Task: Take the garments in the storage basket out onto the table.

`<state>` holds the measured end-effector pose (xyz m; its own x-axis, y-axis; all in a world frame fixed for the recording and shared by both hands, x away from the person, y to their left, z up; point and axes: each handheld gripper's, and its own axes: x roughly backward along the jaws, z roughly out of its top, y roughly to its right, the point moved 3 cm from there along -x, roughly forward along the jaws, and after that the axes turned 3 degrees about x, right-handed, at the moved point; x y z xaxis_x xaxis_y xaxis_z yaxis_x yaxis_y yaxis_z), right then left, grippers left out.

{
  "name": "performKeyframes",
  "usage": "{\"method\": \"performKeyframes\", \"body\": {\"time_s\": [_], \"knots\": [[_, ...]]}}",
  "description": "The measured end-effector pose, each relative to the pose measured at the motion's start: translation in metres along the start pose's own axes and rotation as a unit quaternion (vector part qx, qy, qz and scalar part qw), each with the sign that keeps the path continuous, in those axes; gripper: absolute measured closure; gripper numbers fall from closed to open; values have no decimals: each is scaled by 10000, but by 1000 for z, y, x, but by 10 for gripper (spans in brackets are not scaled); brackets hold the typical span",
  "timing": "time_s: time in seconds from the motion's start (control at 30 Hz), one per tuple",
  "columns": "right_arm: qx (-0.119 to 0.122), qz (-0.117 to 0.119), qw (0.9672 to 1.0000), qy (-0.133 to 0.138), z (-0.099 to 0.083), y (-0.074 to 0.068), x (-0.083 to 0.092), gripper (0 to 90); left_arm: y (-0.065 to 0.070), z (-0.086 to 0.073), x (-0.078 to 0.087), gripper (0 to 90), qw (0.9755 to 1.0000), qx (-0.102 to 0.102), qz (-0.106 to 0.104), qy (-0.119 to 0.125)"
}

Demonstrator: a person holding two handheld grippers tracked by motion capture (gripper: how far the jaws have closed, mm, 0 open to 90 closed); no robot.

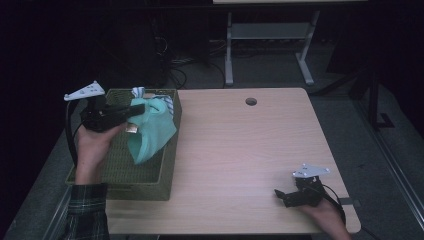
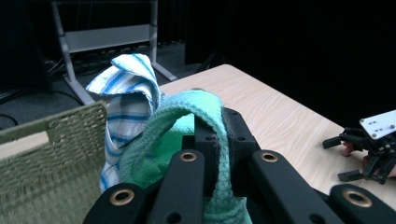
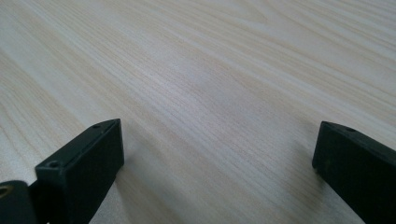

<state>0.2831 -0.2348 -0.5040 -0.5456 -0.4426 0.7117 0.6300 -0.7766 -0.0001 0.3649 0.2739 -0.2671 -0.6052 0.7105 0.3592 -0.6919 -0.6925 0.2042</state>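
Black claws (image 1: 131, 112), grey triangular plates, plaid sleeve (image 1: 86, 212)

No readable text anywhere tbh. No labels, brands, numbers or signs that I can make out in any view.
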Motion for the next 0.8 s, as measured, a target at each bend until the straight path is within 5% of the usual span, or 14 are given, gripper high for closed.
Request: {"method": "performKeyframes", "body": {"time_s": [0.8], "knots": [[-9, 4, 10000, -4, 0, 0, 0, 15, 46, 30, -27, 856, 9973, -278, -653, 164]]}}
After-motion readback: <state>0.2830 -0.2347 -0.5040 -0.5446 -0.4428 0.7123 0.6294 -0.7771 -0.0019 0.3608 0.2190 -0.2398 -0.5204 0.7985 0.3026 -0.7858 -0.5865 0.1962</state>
